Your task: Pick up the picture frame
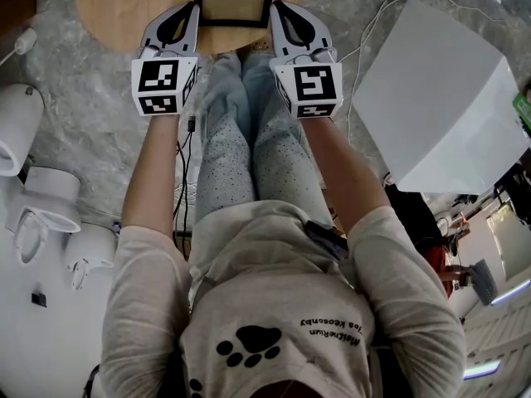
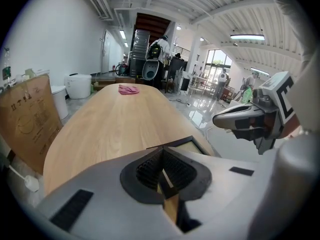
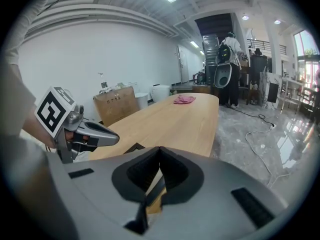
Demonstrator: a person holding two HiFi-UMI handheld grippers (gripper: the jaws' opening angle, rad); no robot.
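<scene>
The picture frame (image 1: 235, 2) lies flat on the wooden table (image 1: 124, 7), at 12 o'clock in the head view, close to the table's near edge. Its black border surrounds a pale panel.

The 2 grippers flank it. The left gripper (image 1: 192, 8) has its tips at the frame's 9 o'clock side, and the right gripper (image 1: 275, 8) has its tips at the 3 o'clock side. Both point toward 12 o'clock and slant down at the table.

In the left gripper view, the left gripper's (image 2: 162, 156) fingers are pressed together with nothing clamped between them. The frame (image 2: 192, 146) shows just past the tips toward 2 o'clock, and a dark strip of its edge runs under the closed tips.

In the right gripper view, the right gripper's (image 3: 159, 159) fingers are likewise closed on nothing. A corner of the frame (image 3: 132, 148) peeks out at 10 o'clock of the tips.

Whether either gripper touches the frame cannot be told.

A pink cloth (image 2: 128, 89) lies far up the table at 12 o'clock.
</scene>
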